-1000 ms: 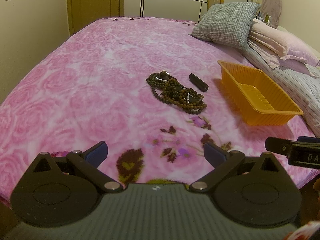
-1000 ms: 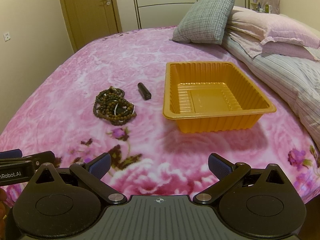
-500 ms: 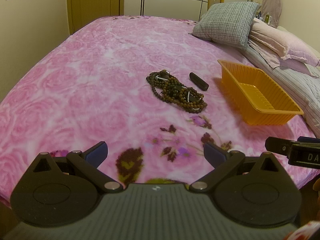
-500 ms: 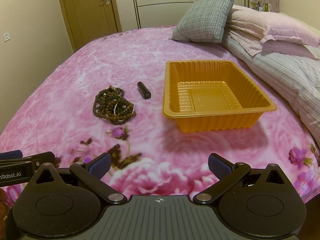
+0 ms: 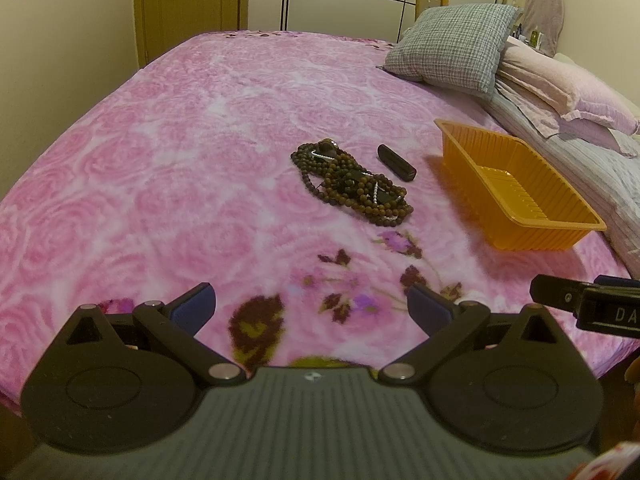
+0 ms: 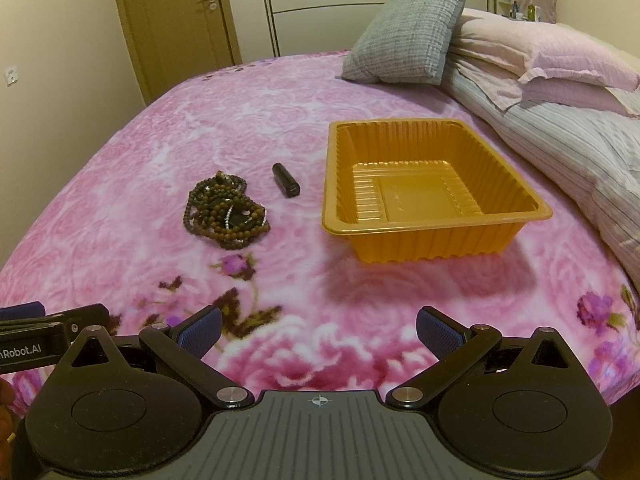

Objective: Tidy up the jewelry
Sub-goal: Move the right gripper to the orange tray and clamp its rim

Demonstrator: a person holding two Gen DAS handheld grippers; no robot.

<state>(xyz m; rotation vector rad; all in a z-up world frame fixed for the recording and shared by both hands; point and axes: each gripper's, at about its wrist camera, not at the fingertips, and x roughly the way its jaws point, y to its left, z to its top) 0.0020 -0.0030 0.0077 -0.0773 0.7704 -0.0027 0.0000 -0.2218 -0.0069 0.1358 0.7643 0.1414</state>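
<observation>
A tangled heap of brown bead strings lies on the pink floral bedspread. Just to its right rests a small dark cylinder. Further right stands an empty orange plastic tray. My left gripper hovers open over the bed's near edge, well short of the beads, with nothing between its fingers. My right gripper is open too, near the front edge, in front of the tray. Each gripper's side shows at the edge of the other's view.
A grey checked pillow and pink pillows lie at the head of the bed on the right, over a striped sheet. A wooden door and wardrobe panels stand behind. Pink blanket stretches left of the beads.
Both views have crept slightly forward toward the beads and tray. Nothing on the bed has moved, and both grippers stay open.
</observation>
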